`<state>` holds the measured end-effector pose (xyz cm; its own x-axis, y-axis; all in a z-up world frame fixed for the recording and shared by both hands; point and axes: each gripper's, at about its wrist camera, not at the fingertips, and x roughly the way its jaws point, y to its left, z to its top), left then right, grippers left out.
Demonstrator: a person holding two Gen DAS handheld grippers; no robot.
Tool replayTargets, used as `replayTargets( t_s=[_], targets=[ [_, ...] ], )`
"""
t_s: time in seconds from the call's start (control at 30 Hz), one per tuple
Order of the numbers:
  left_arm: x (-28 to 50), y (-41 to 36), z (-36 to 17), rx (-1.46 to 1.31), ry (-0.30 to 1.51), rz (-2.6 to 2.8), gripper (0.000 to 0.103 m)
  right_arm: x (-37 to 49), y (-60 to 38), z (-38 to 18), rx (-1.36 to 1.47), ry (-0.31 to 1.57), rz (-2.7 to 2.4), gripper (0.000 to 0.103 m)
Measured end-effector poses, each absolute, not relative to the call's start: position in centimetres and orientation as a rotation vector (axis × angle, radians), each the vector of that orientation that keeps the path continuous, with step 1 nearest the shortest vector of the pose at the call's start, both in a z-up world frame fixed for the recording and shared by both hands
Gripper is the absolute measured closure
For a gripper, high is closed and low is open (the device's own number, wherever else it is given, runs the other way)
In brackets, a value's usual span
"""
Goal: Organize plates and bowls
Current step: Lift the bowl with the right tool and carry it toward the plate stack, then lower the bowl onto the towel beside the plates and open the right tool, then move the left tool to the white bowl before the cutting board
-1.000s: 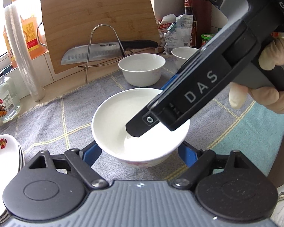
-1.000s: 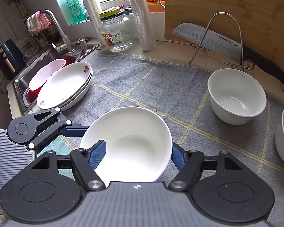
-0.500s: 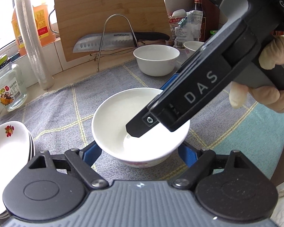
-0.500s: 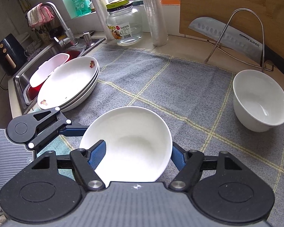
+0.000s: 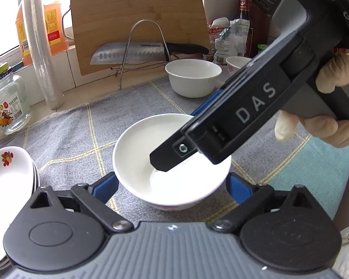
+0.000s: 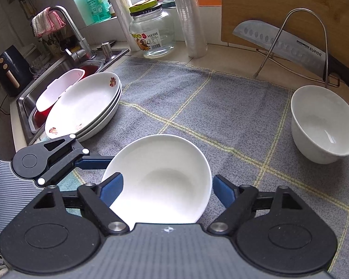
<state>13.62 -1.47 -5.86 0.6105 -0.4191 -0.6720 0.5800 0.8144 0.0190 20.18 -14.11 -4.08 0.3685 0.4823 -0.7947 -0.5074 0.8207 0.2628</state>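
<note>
The white bowl (image 5: 172, 162) sits on the grey cloth (image 6: 197, 107) on the surface. Both jaws have just been opening: the left tool (image 5: 172, 187) and the right tool (image 6: 167, 188) now stand apart around it, holding nothing. A careless retreat may clip the rim and tip the bowl.

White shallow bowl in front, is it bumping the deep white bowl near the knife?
Apart. The right wrist view shows a wide strip of grey checked cloth between the white shallow bowl and the deep white bowl.
</note>
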Motion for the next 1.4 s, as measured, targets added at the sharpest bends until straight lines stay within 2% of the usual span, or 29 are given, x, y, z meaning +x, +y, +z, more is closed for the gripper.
replayTargets(
  t_s=[0.27,0.5,0.77,1.0,1.4],
  targets=[
    [12.0,-0.4,-5.2,0.256,0.747,-0.598,0.003,19.4,-16.1,-2.4,-0.009,0.946,0.581,0.0],
    [11.6,0.4,-2.1,0.238,0.775,-0.609,0.001,17.8,-19.2,-0.9,-0.06,0.821,0.45,0.0],
    [13.2,-2.0,-1.0,0.253,0.73,-0.62,0.001,17.5,-22.4,-2.2,-0.104,0.791,0.302,0.0],
    [17.2,-6.5,0.9,0.278,0.659,-0.632,0.001,17.4,-23.7,-3.9,-0.154,0.789,0.25,0.0],
    [25.0,-12.8,0.2,0.274,0.736,-0.655,0.001,19.1,-25.1,-5.3,-0.152,0.781,0.251,0.0]
  ],
)
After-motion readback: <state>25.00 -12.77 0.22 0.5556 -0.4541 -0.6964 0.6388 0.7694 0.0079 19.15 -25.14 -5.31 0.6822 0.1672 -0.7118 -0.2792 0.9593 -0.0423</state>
